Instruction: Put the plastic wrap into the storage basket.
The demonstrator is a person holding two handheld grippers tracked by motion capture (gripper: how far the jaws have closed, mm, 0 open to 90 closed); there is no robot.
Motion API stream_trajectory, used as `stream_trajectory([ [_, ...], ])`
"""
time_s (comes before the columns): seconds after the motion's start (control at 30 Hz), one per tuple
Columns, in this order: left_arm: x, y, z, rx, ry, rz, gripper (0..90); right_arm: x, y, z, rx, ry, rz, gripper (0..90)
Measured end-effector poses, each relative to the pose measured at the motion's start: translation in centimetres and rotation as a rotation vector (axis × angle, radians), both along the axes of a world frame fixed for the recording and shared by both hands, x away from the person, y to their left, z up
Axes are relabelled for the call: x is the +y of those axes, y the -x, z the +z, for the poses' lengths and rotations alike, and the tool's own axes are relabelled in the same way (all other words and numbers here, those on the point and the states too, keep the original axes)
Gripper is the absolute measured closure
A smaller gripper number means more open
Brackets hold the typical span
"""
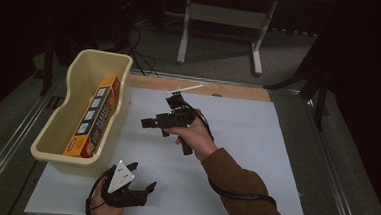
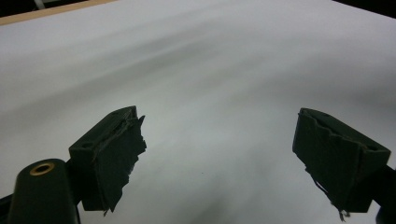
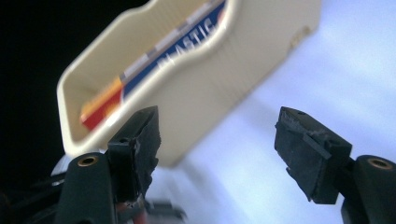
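While the right tongs (image 1: 145, 122) hover wide open and empty mid-frame, pointing left at the cream bin (image 1: 56, 144) holding an orange box (image 1: 93, 116), the left tongs (image 1: 143, 185) rest open, empty, at the white worktop's (image 1: 246, 141) lower left.

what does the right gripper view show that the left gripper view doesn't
Right gripper view: a cream bin on its side of the frame, with a box inside it, blue and orange, lettered PLASTIC; the right gripper has its jaws apart with nothing between them.

Left gripper view: the left gripper, its jaws also apart and empty, and a strip of wooden table edge at the top.

Both: the white mat beneath the jaws.
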State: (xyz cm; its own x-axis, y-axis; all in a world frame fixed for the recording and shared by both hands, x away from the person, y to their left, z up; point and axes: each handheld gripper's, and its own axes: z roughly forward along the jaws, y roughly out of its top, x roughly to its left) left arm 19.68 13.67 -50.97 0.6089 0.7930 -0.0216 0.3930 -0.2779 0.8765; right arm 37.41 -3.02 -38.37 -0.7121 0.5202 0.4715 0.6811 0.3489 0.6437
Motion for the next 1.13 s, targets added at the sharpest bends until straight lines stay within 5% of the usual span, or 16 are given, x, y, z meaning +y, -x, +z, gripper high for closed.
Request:
stream_trajectory([
  [0.2,0.0,0.0,0.0,0.001,-0.001,0.0,15.3,-3.6,0.8,-1.0,-0.055,-0.006,0.003,29.5],
  [0.23,0.0,0.0,0.0,0.002,-0.002,0.0,15.3,-5.5,1.2,-1.5,-0.106,-0.005,-0.008,28.5],
  [0.57,0.1,-0.1,0.0,0.003,-0.001,0.008,15.3,-13.4,4.0,-4.9,-0.315,0.103,0.039,22.5],
  [0.77,0.3,-0.1,0.0,0.0,0.002,0.013,15.3,-18.4,6.9,-6.9,-0.463,0.143,-0.002,20.1],
  [0.9,0.3,-0.1,0.1,0.001,0.001,0.02,15.4,-22.2,8.5,-8.3,-0.465,0.086,-0.073,20.3],
  [1.13,0.3,-0.2,0.1,-0.003,0.002,0.021,15.3,-27.3,10.6,-10.3,-0.44,0.09,-0.175,20.3],
])
